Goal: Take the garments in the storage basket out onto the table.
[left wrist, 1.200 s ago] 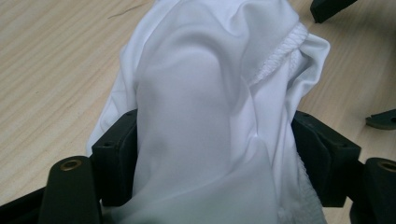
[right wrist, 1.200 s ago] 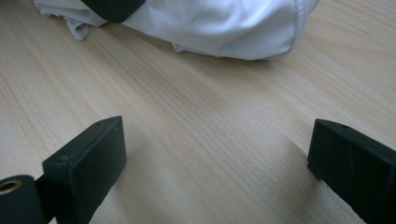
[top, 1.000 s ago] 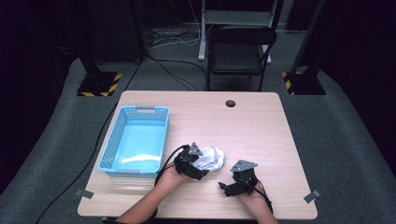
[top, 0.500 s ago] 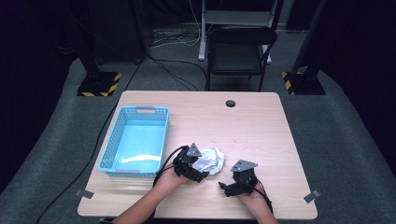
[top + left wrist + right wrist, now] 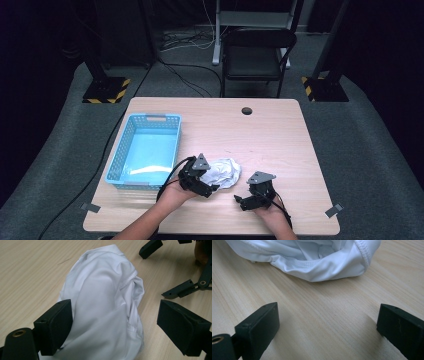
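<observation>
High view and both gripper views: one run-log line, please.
left hand-held gripper: open around crumpled white cloth | right hand-held gripper: open, short of cloth | blue plastic basket: empty

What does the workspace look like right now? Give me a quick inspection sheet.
Surface: wooden table, round hole near far edge.
Job's things: crumpled white garment on table; blue basket to its left.
Clutter: nothing seen.
Grippers: left gripper open, jaws straddling the garment; right gripper open over bare wood, short of the garment.
Cables: black cable trails from left gripper.
Surroundings: black chair, hazard-striped stand bases, dark floor.
</observation>
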`<state>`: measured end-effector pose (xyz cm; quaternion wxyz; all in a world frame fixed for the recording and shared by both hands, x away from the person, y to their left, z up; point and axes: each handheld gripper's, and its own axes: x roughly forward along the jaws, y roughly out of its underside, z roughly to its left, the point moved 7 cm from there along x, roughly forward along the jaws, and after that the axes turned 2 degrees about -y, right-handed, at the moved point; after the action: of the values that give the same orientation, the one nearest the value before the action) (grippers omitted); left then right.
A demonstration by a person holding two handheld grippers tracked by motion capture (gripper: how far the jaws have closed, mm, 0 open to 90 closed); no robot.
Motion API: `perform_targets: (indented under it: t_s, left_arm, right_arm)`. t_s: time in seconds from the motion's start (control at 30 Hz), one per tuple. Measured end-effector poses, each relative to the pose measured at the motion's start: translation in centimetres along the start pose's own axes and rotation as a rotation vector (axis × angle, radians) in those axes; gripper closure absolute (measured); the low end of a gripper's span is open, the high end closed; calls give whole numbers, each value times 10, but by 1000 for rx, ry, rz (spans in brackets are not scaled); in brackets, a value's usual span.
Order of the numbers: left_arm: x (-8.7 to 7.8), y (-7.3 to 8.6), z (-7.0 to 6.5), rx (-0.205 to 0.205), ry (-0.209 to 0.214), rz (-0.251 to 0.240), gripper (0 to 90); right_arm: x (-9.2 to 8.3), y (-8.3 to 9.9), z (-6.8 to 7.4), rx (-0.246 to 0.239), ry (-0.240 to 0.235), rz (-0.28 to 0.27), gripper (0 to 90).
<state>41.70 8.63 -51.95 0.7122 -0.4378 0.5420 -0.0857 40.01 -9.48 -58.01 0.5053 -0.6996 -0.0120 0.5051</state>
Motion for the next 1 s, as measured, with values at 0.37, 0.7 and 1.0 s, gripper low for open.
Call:
perform_targets:
  t_s: [0.37,0.7,1.0]
  left_arm:
    - [-23,1,-6,14,16,-55,123]
    - [-34,4,-7,11,17,-78,120]
    - [-45,7,-3,2,16,-91,114]
  right_arm:
    - [0,0,0,0,0,0,39]
    - [0,0,0,1,1,0,39]
    - [0,0,0,1,1,0,39]
